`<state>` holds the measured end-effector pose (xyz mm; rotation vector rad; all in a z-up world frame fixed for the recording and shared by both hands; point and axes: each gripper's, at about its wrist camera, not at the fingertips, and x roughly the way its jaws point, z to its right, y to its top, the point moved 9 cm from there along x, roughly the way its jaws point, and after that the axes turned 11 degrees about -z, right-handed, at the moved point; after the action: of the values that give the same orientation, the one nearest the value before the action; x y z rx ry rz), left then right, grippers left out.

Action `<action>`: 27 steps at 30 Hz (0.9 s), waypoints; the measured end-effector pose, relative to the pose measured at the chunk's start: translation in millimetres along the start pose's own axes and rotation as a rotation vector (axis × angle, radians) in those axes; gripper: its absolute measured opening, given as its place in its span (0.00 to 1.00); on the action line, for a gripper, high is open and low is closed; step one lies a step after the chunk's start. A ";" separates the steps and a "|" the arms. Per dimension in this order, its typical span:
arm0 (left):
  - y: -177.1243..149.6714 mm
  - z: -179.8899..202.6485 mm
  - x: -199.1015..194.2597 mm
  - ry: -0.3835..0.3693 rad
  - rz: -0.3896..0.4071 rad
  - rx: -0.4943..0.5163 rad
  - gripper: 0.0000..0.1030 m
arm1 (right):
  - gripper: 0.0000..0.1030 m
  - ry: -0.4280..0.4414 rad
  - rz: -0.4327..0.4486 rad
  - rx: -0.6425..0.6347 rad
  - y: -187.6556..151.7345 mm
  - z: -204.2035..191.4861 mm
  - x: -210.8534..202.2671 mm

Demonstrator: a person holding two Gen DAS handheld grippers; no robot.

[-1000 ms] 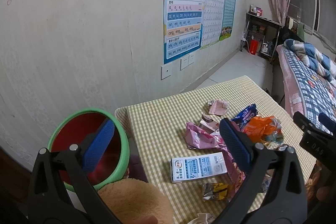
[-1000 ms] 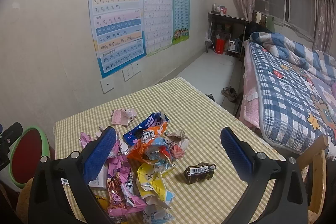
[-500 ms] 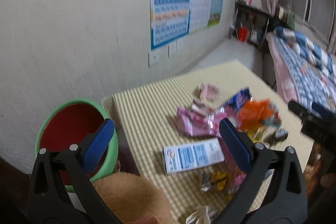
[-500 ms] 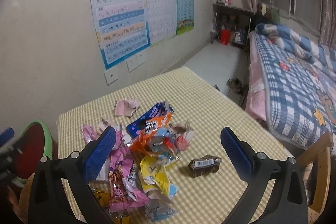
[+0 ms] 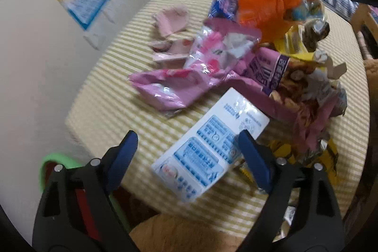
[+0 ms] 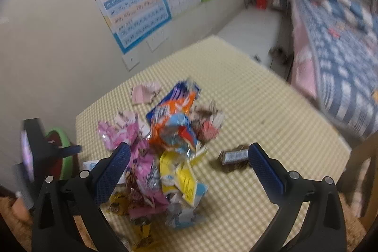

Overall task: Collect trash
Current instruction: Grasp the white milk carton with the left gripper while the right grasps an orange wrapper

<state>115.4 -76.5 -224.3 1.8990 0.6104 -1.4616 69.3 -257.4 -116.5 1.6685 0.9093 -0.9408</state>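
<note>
Left wrist view: the left gripper [image 5: 186, 148] has dropped over the white carton [image 5: 210, 145] at the bench's [image 5: 113, 96] near edge — fingers released but just narrowing around it, untouched. Right gripper [image 6: 189, 160] gapes, empty.

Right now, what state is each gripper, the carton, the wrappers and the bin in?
Left gripper: open, jaws just been closing, over the carton, not gripping.
Right gripper: open, empty, over the pile.
Carton: lying flat on the table.
Wrappers: crumpled, heaped on the table.
Bin: open-topped, beside the table.
</note>
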 end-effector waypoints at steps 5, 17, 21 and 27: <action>8.9 1.0 3.3 -0.131 -0.049 -0.011 0.79 | 0.93 0.013 -0.037 -0.001 -4.3 1.1 5.4; -1.6 19.1 33.8 -0.113 -0.121 0.124 0.62 | 0.87 0.067 -0.030 0.023 1.3 -3.7 12.7; -1.7 20.2 25.0 -0.149 -0.093 0.083 0.55 | 0.84 0.080 -0.029 0.058 6.4 1.4 21.2; -12.2 29.4 -4.0 -0.214 -0.012 0.016 0.55 | 0.83 0.074 -0.007 0.068 19.9 1.7 32.3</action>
<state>86.4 -89.8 -227.9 1.7238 0.5109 -1.6545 100.4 -259.5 -138.3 1.7687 0.9416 -0.9288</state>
